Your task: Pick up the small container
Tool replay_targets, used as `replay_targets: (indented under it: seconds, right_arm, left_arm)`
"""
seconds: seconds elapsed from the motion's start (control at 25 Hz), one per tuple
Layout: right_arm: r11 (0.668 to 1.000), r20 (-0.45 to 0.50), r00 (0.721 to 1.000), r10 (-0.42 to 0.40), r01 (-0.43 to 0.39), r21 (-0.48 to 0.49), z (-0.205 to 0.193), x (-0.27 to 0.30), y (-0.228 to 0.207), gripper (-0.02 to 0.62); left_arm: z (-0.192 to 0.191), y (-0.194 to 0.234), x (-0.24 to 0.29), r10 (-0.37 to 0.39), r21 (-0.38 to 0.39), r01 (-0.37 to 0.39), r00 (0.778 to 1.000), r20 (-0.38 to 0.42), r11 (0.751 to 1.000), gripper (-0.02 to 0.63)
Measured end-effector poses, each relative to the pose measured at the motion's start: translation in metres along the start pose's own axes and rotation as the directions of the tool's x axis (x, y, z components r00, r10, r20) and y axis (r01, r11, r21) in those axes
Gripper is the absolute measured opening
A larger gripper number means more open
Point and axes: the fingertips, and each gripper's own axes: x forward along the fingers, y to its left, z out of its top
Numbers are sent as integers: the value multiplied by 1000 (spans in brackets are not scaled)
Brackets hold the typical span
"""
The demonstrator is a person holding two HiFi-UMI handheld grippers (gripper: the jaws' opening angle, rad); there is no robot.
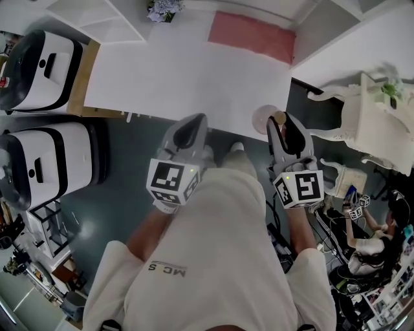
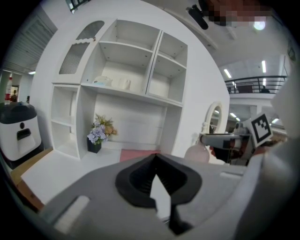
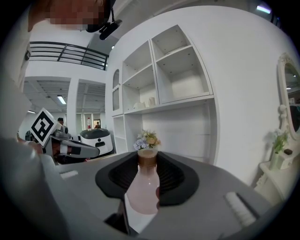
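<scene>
The small container [image 3: 142,190] is a pale pink bottle with a brown cap. It stands upright between the black pads of my right gripper [image 3: 146,158], which is shut on its body. In the head view the right gripper [image 1: 280,121] holds the bottle [image 1: 263,120] at the front edge of the white table [image 1: 181,77]. My left gripper [image 1: 198,121] hovers to its left over the same edge. Its jaws meet at the tips with nothing between them, as the left gripper view [image 2: 156,162] also shows. From there the bottle [image 2: 197,153] appears to the right.
A pink mat [image 1: 252,35] and a pot of flowers [image 1: 165,10] sit at the table's far side, below a white shelf unit [image 2: 126,75]. Two white machines [image 1: 45,68] [image 1: 52,161] stand at the left. A white ornate dresser [image 1: 375,116] and a seated person [image 1: 372,242] are at the right.
</scene>
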Motion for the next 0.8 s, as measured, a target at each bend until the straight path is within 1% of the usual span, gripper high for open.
replay_targets:
  seconds: [0.16,0.36,0.6,0.8]
  right_arm:
    - [1000,5,1000,-4,4,-4,-1,-3,2,123]
    - [999,3,999,-39,39,-7,-1,-7,0,123]
    - [998,3,998,-59,59,2,-6,-12,-1,123]
    - [997,11,997,-72,72,-11,-6,-12,-3,123]
  left_arm:
    - [0,-1,-2,-2,4,2,1000,3,1000,0]
    - [-1,-4,-4,-15,8,15,1000,0,1000,0]
    - [-3,-6,-6,-26,11,26,1000,-2,1000,0]
    - [-5,-6,-3,-33,18,33,999,-8,999,0]
